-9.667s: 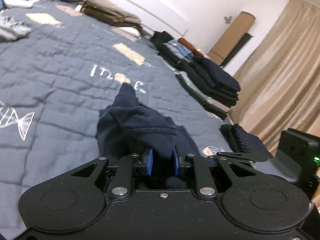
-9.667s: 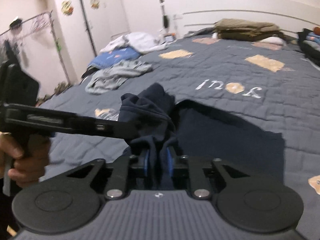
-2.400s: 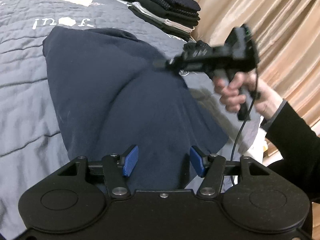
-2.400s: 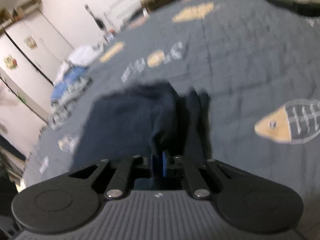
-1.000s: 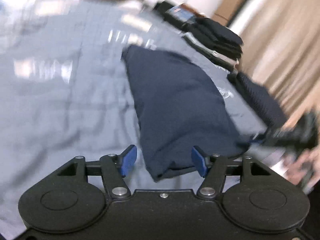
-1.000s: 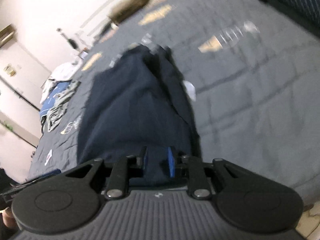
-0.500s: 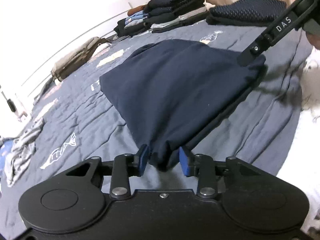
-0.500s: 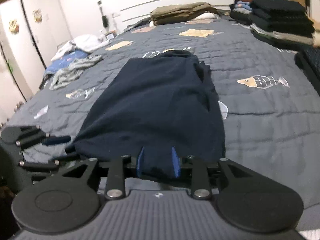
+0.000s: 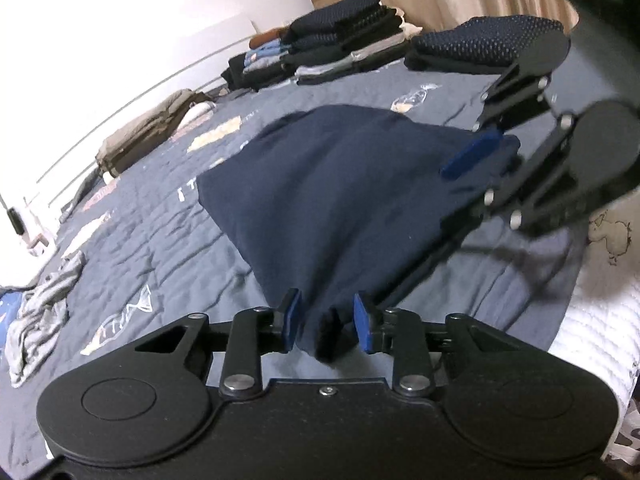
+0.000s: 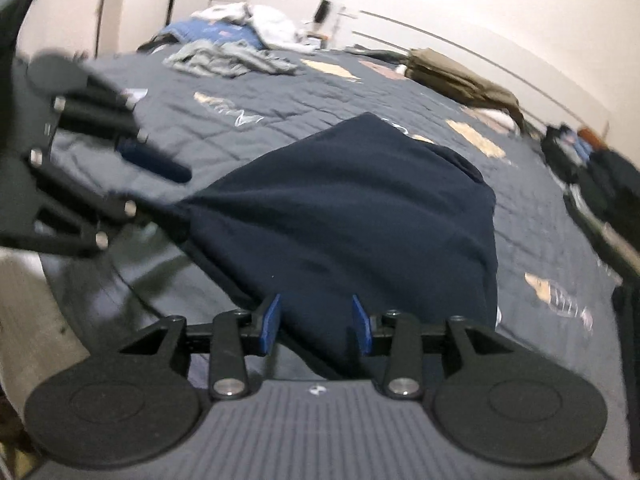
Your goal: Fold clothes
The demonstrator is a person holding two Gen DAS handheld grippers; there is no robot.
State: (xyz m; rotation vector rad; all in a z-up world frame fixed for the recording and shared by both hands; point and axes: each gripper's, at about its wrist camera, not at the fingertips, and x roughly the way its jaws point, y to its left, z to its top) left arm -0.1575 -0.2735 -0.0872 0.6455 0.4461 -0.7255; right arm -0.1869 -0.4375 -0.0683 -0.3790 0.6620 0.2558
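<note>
Left wrist view: left gripper (image 9: pixel 326 322) low over the near edge of the quilt (image 9: pixel 160 232), blue pads parted, a bunched corner of the navy garment (image 9: pixel 340 184) between them but not pinched. Garment spread flat on the quilt, folded into a rough rectangle. Right gripper (image 9: pixel 492 160) in from the right at the garment's far right corner, one blue pad (image 9: pixel 470 154) above the cloth; the other hidden, so grip there hard to judge from this side. Folded stacks (image 9: pixel 332 48) along the far edge, olive pile (image 9: pixel 148 132) by the wall.

Right wrist view: right gripper (image 10: pixel 316 322) with pads apart, garment (image 10: pixel 360 208) edge lying loose between them. Left gripper (image 10: pixel 152 184) blurred at the left corner. Loose clothes (image 10: pixel 232 52) heaped at the far side.
</note>
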